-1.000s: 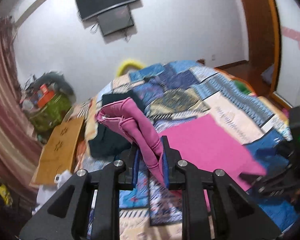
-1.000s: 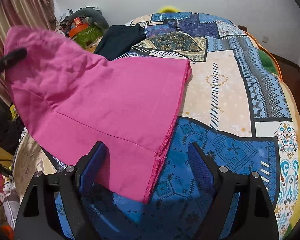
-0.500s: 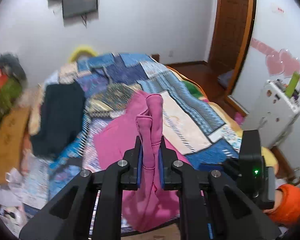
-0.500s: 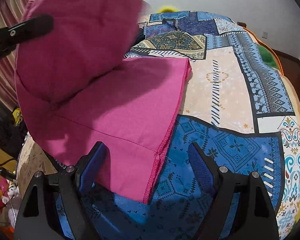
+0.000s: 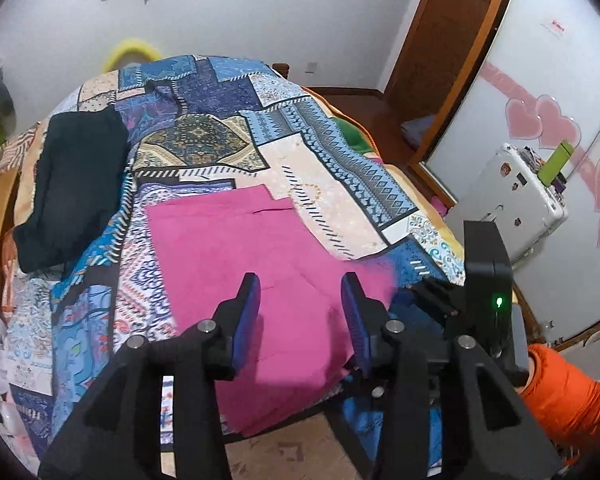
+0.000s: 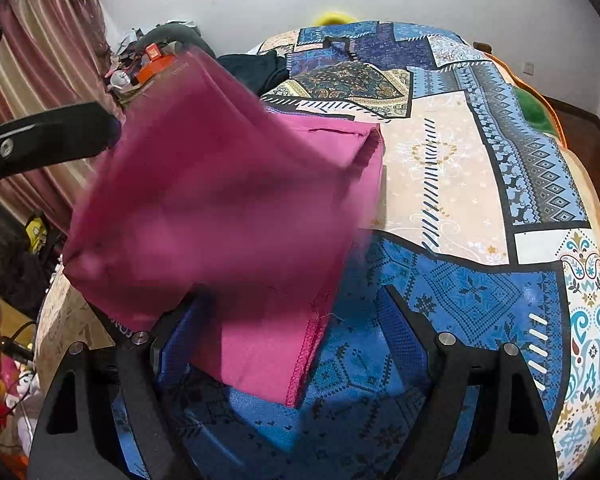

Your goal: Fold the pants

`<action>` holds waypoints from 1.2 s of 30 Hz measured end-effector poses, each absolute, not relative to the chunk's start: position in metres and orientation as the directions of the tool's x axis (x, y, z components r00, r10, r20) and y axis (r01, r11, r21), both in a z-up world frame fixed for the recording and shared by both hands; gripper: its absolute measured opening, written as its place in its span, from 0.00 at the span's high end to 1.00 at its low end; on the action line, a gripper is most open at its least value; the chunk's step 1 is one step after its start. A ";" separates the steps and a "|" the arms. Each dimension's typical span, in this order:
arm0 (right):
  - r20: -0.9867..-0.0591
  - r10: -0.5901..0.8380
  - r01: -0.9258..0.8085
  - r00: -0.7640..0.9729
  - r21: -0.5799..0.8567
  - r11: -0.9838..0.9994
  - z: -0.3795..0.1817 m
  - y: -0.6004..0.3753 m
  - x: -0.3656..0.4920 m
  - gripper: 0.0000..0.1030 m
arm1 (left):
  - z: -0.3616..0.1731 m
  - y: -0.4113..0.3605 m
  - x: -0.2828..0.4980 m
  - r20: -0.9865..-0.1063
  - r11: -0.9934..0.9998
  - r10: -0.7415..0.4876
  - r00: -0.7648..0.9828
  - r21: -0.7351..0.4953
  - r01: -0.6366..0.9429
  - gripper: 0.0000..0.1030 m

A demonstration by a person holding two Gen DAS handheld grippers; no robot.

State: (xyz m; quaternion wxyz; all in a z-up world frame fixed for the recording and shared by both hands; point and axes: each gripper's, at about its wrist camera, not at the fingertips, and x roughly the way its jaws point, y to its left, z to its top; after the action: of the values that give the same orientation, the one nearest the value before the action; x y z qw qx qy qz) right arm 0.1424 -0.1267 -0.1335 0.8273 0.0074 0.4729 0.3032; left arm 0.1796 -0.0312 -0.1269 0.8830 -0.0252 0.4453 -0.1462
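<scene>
On the bed (image 5: pixel 332 200), over its patchwork quilt, pink pants (image 5: pixel 235 248) lie near the front edge, with a flap blurred in mid-air in the right wrist view (image 6: pixel 203 184); left gripper (image 5: pixel 300 312) is released, jaws apart, blue pads (image 5: pixel 248 312) clear of the cloth, hovering above the pants' near end; right gripper (image 6: pixel 287 328) is also spread wide and grasping nothing, low over the quilt at the pants' stitched hem (image 6: pixel 304 356); its left pad sits under or just beside the fabric, contact unclear due to blur; right gripper's body shows just right of the pants in the left wrist view (image 5: pixel 486 280), green LED lit; dark garment (image 5: pixel 71 188) lies on the quilt left of the pants, well apart; orange sleeve (image 5: pixel 560 396) at lower right of the pants in the left view.
</scene>
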 end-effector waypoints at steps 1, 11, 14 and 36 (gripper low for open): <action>-0.778 0.509 -0.494 0.368 0.300 0.816 -0.134 -0.127 0.142 0.21 | -0.125 -0.028 0.178 -0.778 0.958 -0.274 0.566 -0.168 0.233 0.55; -0.784 0.500 -0.486 0.368 0.296 0.822 -0.126 -0.130 0.139 0.21 | -0.116 0.008 0.227 -0.775 0.987 -0.086 0.627 0.017 0.157 0.27; -0.782 0.490 -0.484 0.386 0.281 0.829 -0.119 -0.137 0.135 0.21 | -0.124 0.017 0.258 -0.795 0.988 -0.062 0.603 0.038 0.152 0.17; -0.794 0.387 -0.316 0.468 0.258 0.913 -0.115 -0.185 0.144 0.20 | -0.242 0.037 0.359 -0.921 0.954 0.147 0.361 0.228 0.193 0.04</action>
State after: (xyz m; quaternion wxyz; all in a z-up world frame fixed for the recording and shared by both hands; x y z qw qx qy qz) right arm 0.1440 -0.1846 -0.1146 0.8561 0.0371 0.4729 0.2053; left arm 0.3588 0.0374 -0.2418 0.8112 0.1506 0.5649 -0.0140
